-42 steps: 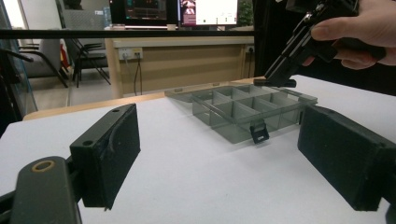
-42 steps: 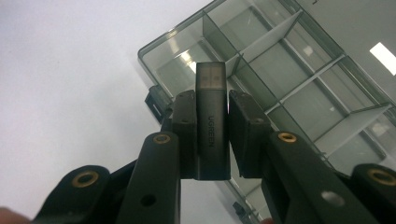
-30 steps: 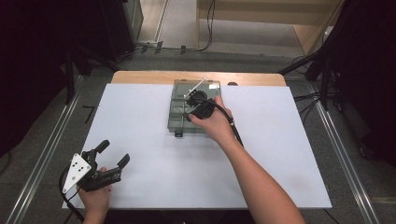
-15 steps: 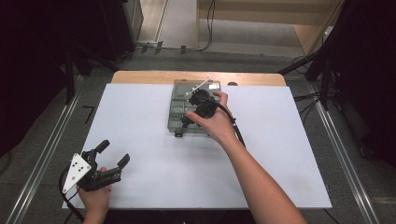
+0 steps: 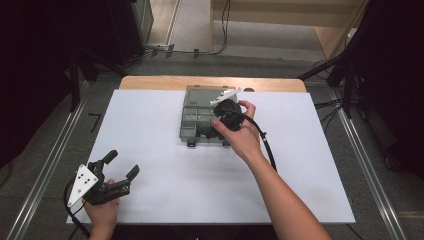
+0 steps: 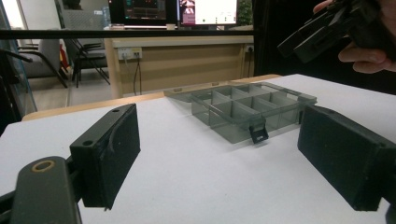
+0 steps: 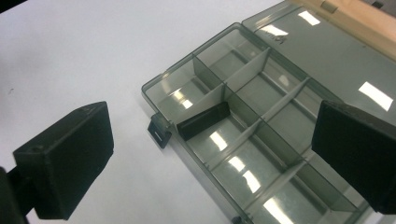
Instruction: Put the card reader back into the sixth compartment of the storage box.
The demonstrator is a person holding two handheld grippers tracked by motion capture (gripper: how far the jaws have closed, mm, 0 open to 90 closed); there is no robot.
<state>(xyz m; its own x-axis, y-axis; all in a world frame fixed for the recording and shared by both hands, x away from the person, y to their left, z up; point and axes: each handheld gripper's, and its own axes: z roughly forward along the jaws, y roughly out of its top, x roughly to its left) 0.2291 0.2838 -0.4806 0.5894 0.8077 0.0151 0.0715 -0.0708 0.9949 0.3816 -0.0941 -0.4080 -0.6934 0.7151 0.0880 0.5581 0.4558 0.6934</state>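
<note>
White table [image 5: 165,165]: compartment box [image 5: 197,117] upper centre, right gripper [image 7: 212,158] directly above (jaws open, empty); left gripper [image 5: 117,167] lower left, open.

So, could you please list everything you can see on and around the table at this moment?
Compartment box: 1, smoky grey see-through plastic, lid open, far middle of the table.
Latch: 1, grey, on the box's front wall.
Black piece: 1, black, inside a front compartment of the box.
Table sheet: 1, white, covers the wooden tabletop.
Monitors: 2, lit, far background in the left gripper view.
Chair: 1, dark, left background.
Left gripper: 1, black, jaws apart, near left corner of the sheet.
Right gripper: 1, black, jaws apart, held above the box.
Left hand: 1, at the bottom edge.
Right hand: 1, beside the box.
</note>
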